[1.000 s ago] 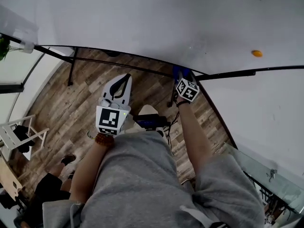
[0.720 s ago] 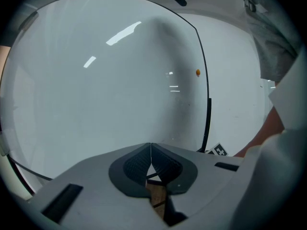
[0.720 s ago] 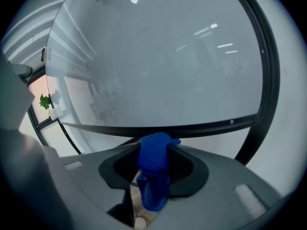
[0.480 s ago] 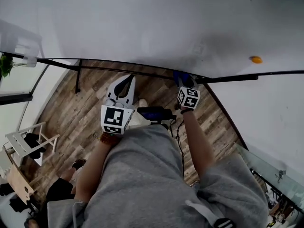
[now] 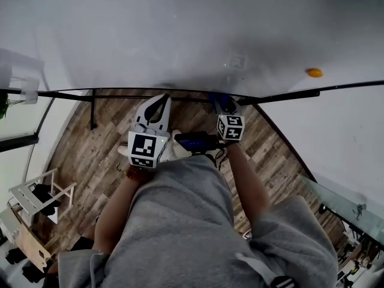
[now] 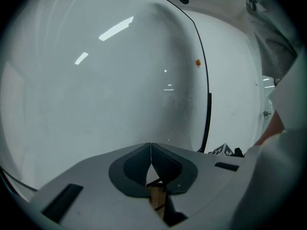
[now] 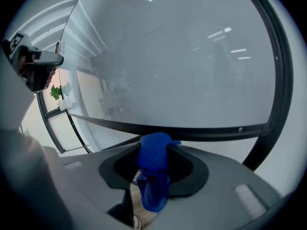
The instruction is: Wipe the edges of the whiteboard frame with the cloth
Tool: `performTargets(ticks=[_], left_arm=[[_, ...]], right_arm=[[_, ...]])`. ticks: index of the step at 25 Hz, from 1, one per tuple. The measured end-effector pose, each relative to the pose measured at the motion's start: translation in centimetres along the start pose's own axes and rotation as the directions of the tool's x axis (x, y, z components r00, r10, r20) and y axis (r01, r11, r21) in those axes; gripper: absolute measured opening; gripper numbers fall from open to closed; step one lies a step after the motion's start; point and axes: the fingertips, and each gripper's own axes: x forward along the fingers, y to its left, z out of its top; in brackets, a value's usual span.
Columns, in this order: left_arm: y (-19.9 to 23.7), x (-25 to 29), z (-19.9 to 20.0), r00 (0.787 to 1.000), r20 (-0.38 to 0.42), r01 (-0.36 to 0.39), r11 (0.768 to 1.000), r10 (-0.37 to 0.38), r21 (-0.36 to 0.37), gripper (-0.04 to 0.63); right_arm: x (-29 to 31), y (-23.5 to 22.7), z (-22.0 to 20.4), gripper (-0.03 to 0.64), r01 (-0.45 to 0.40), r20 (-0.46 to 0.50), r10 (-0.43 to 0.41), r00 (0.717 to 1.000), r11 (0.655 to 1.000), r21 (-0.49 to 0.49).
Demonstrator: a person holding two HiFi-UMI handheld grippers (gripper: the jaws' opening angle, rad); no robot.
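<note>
Right gripper (image 7: 154,150): jaws closed on a blue cloth (image 7: 153,169). The cloth is bunched between the dark pads, with its lower end hanging below them. Its top is up against the black bottom bar of the whiteboard frame (image 7: 206,132), near the corner where that bar meets the frame's upright side bar. In the head view the same cloth (image 5: 226,103) sits at the frame (image 5: 150,95), at the right gripper (image 5: 223,101) tips.

Left gripper (image 6: 150,150): jaws shut together, pads touching, nothing between them. It points at the whiteboard (image 6: 96,80) and is apart from the frame. In the head view the left gripper (image 5: 158,102) is just below the bottom bar, to the left of the right one.

Both marker cubes carry black-and-white square patterns and no readable text. The whiteboard (image 5: 180,35) has a faint small square mark (image 5: 237,60) on it, too small to read. A small orange dot (image 5: 313,72) sits on the board near its right edge, also seen in the left gripper view (image 6: 198,62).

A wood plank floor (image 5: 102,143) lies below the board. The person's grey shirt (image 5: 180,221) fills the bottom of the head view. A green plant (image 7: 56,92) is far off at the left.
</note>
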Motion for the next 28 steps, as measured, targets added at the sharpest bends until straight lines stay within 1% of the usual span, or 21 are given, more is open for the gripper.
performTargets(ticks=[8, 13, 17, 28], left_arm=[[0.2, 0.7, 0.2, 1.000, -0.004, -0.010, 1.000, 0.010, 0.006, 0.011], [0.5, 0.5, -0.3, 0.999, -0.025, -0.024, 1.000, 0.024, 0.007, 0.011], [1.1, 0.3, -1.3, 0.998, -0.052, -0.037, 0.999, 0.037, -0.007, 0.011], [0.6, 0.6, -1.3, 0.997, -0.064, -0.033, 0.999, 0.033, -0.006, 0.011]], right_arm=[[0.4, 0.6, 0.1, 0.160, -0.032, 0.008, 0.032, 0.999, 0.999, -0.011], [0.7, 0.9, 0.4, 0.160, -0.060, 0.033, 0.060, 0.998, 0.998, 0.021], [0.8, 1.2, 0.4, 0.160, -0.069, 0.044, 0.067, 0.997, 0.996, 0.048], [1.0, 1.8, 0.5, 0.160, -0.094, 0.057, 0.090, 0.994, 0.993, 0.070]])
